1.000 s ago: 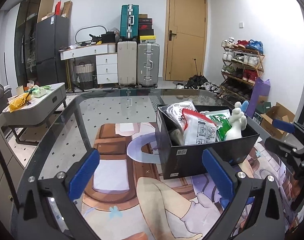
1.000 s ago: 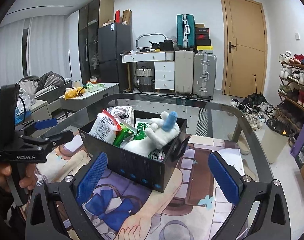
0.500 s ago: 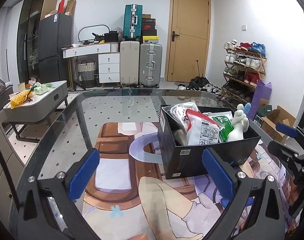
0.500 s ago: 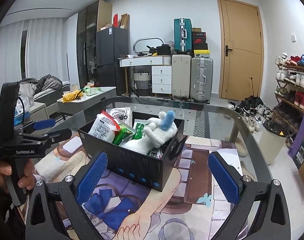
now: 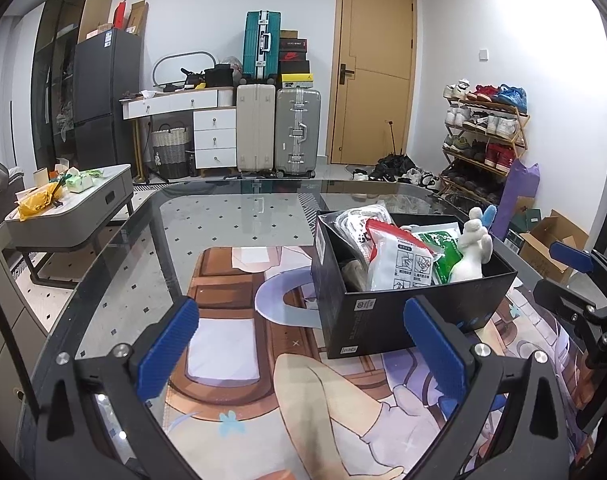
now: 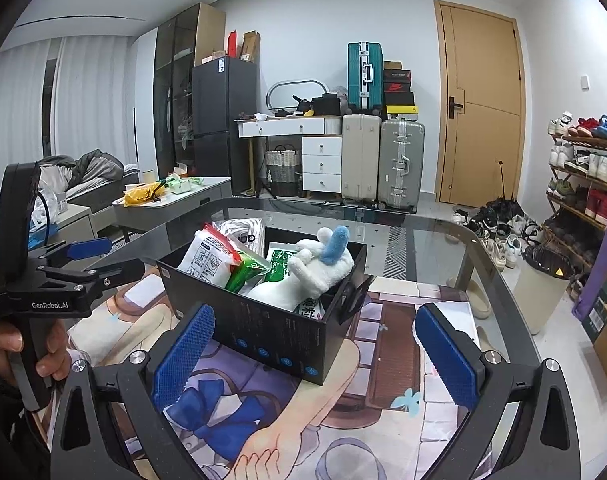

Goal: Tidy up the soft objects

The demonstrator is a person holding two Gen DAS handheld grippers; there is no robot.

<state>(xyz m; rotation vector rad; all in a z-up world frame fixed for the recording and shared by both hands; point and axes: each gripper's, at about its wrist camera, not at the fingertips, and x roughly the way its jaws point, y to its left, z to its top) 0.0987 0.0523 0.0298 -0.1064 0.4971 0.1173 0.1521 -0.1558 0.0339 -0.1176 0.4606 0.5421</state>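
A black box (image 5: 387,312) stands on a printed mat on the glass table; it also shows in the right wrist view (image 6: 279,332). In it lie a white plush toy with a blue ear (image 6: 315,268) (image 5: 473,246), a white packet with a red top (image 5: 399,260) (image 6: 211,256), green packets (image 5: 441,250) (image 6: 245,270) and a clear bag (image 5: 353,220). My left gripper (image 5: 299,344) is open and empty, in front of the box's left corner. My right gripper (image 6: 313,348) is open and empty, in front of the box's right side.
The printed mat (image 5: 287,384) covers the near part of the glass table (image 5: 231,220). A grey coffee table (image 5: 67,208) stands left. Suitcases (image 5: 277,128), a door, a shoe rack (image 5: 483,136) and cardboard boxes (image 5: 551,244) stand beyond.
Both grippers have pulled back and risen slightly from the box. Both stay open and empty. The box and its contents have not moved.
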